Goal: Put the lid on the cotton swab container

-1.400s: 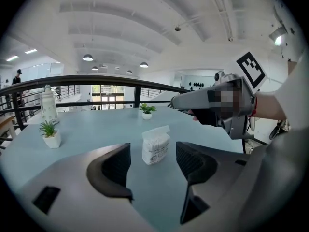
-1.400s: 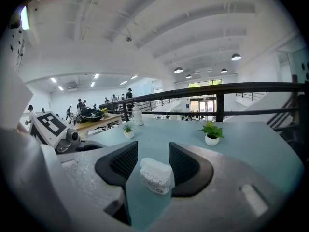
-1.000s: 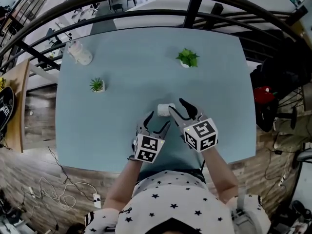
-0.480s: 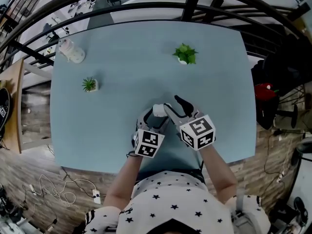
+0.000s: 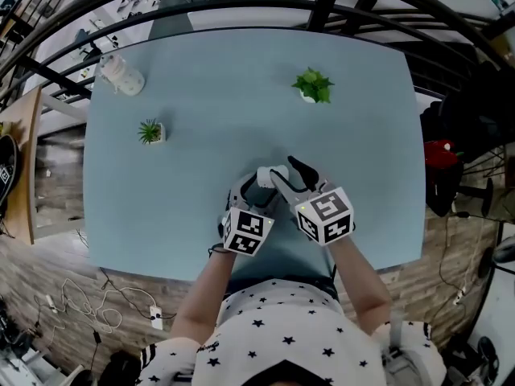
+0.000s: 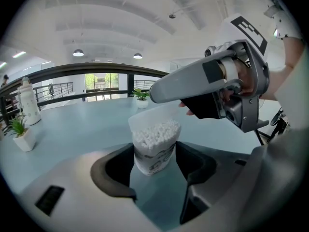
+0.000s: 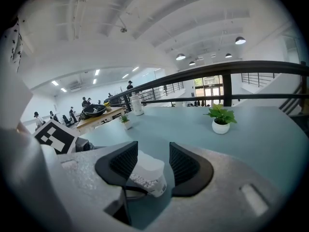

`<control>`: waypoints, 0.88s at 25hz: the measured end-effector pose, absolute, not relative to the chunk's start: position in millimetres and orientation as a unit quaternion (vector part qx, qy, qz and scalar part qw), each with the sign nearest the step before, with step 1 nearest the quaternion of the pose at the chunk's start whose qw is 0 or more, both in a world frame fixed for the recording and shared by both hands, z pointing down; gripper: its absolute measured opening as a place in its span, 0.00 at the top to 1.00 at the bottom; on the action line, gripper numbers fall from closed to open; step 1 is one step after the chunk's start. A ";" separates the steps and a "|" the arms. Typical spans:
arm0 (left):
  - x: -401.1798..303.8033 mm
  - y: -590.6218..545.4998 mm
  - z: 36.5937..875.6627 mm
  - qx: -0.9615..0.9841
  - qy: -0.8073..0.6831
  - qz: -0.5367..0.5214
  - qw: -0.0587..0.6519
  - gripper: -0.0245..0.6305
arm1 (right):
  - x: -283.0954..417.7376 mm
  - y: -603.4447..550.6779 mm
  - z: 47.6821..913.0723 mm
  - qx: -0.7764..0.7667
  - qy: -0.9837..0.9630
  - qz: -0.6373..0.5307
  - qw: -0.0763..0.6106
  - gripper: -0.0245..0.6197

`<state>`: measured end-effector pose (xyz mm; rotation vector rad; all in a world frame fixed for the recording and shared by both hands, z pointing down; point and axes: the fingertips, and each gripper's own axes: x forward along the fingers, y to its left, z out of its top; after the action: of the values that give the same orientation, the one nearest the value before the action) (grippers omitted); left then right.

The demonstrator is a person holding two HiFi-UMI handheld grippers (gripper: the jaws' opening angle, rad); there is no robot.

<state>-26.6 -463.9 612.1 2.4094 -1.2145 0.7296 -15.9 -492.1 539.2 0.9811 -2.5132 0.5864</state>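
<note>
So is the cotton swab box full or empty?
Full: packed white swab tips fill the whole width of the cotton swab container.

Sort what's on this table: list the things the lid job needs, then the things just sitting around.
For the job:
- cotton swab container, full of swabs
- what looks like its translucent lid, at the container's top

Just sitting around:
- white bottle, far left corner
- small potted plant
- larger potted plant

Blue table [image 5: 217, 71] — potted plants [image 5: 313, 85], bottle [image 5: 122, 75]
</note>
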 end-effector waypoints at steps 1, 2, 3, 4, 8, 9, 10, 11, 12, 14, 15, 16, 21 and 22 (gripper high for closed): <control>-27.0 -463.7 612.5 0.849 -0.428 0.258 0.173 0.55 | -16.0 -491.1 540.4 0.348 -0.893 0.209 0.192 0.67; -27.3 -463.5 613.0 0.849 -0.428 0.258 0.172 0.55 | -15.8 -490.1 541.6 0.348 -0.893 0.210 0.195 0.67; -27.5 -463.5 613.4 0.848 -0.429 0.259 0.172 0.55 | -15.4 -489.0 542.8 0.347 -0.893 0.210 0.197 0.67; -27.5 -463.5 613.4 0.848 -0.429 0.260 0.171 0.56 | -15.0 -487.9 544.0 0.347 -0.892 0.211 0.198 0.67; -27.0 -463.8 613.6 0.848 -0.430 0.262 0.169 0.56 | -13.1 -483.2 548.8 0.346 -0.890 0.216 0.204 0.67; -27.1 -463.8 614.0 0.847 -0.430 0.263 0.169 0.56 | -12.9 -481.9 550.0 0.345 -0.890 0.217 0.205 0.67; -27.2 -463.7 614.3 0.847 -0.430 0.264 0.169 0.56 | -12.9 -480.7 551.1 0.345 -0.889 0.218 0.206 0.67; -27.3 -463.6 614.6 0.846 -0.430 0.265 0.169 0.56 | -12.8 -479.5 552.2 0.344 -0.889 0.219 0.208 0.67; -27.4 -463.4 614.8 0.846 -0.430 0.266 0.170 0.56 | -12.8 -478.3 553.2 0.344 -0.889 0.220 0.209 0.67; -27.6 -463.3 615.2 0.845 -0.430 0.267 0.171 0.56 | -12.5 -476.3 554.9 0.343 -0.888 0.222 0.211 0.67; -27.6 -463.3 615.5 0.845 -0.430 0.267 0.171 0.56 | -12.1 -475.5 555.8 0.343 -0.888 0.223 0.212 0.67; -27.5 -463.3 615.8 0.845 -0.431 0.268 0.171 0.56 | -11.7 -474.7 556.6 0.342 -0.887 0.223 0.213 0.67; -27.4 -463.4 616.2 0.844 -0.430 0.271 0.169 0.56 | -10.3 -472.1 559.9 0.342 -0.886 0.224 0.217 0.67; -27.3 -463.3 616.0 0.844 -0.430 0.272 0.169 0.56 | -9.9 -471.8 560.4 0.343 -0.885 0.226 0.217 0.67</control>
<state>-27.3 -463.3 616.0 2.3996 -1.2222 0.7720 -9.9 -471.8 560.4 0.9508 -2.4533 0.6271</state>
